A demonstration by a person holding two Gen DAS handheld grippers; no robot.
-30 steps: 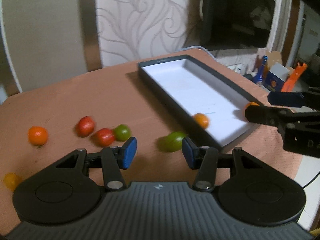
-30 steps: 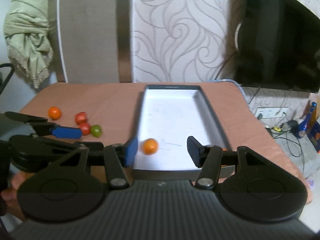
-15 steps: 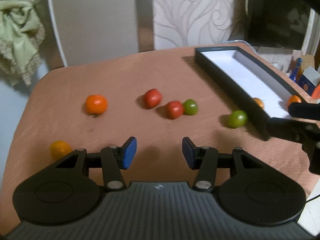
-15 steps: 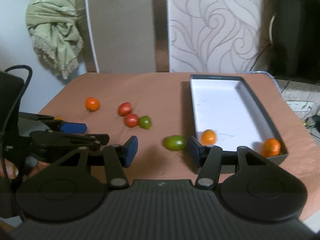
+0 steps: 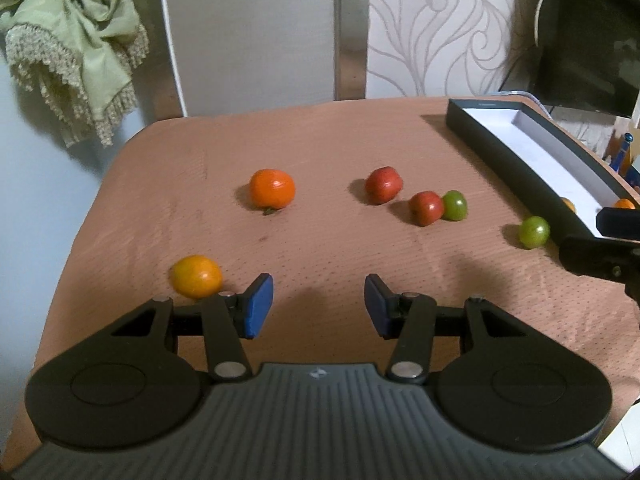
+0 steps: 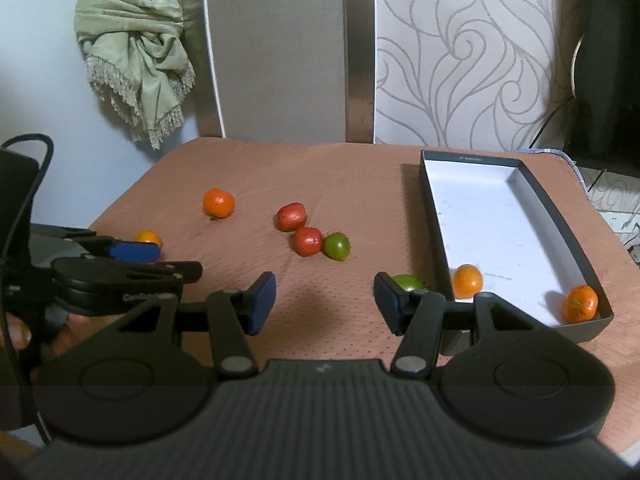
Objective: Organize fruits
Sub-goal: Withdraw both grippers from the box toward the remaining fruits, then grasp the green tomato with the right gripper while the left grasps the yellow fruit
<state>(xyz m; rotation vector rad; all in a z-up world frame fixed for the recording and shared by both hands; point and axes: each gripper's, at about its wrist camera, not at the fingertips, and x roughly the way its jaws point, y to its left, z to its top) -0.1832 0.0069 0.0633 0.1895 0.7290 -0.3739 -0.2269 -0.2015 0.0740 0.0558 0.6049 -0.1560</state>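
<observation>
- The table (image 5: pixel 320 152), covered in a salmon-brown textured cloth, fills both views; a grey panel and swirl-patterned wallpaper stand behind it.
- A green fringed cloth (image 6: pixel 136 48) hangs at the upper left, off the table.
- The dark tray (image 6: pixel 568 236) with a white floor lies along the table's right side.
- The left gripper (image 5: pixel 319 306) hovers low over the near left of the table, its blue-padded jaws spread wide with nothing between them.
- The right gripper (image 6: pixel 325 302) hangs near the tray's near left corner, jaws likewise parted and empty.
- An orange fruit (image 5: pixel 273 189) sits alone toward the left of the table, well apart from the others.
- A yellow-orange fruit (image 5: pixel 196 276) lies just beside the left gripper's left pad.
- Two orange fruits rest inside the tray: one (image 6: pixel 467 281) by its left wall, one (image 6: pixel 580 304) in the near right corner.
- A red fruit (image 5: pixel 383 185) sits mid-table.
- A second red fruit (image 5: pixel 426 208) lies close by, touching a green fruit (image 5: pixel 455 205).
- Another green fruit (image 5: pixel 533 232) lies on the cloth just outside the tray's left wall, partly hidden behind the right gripper's right pad in the right wrist view.
</observation>
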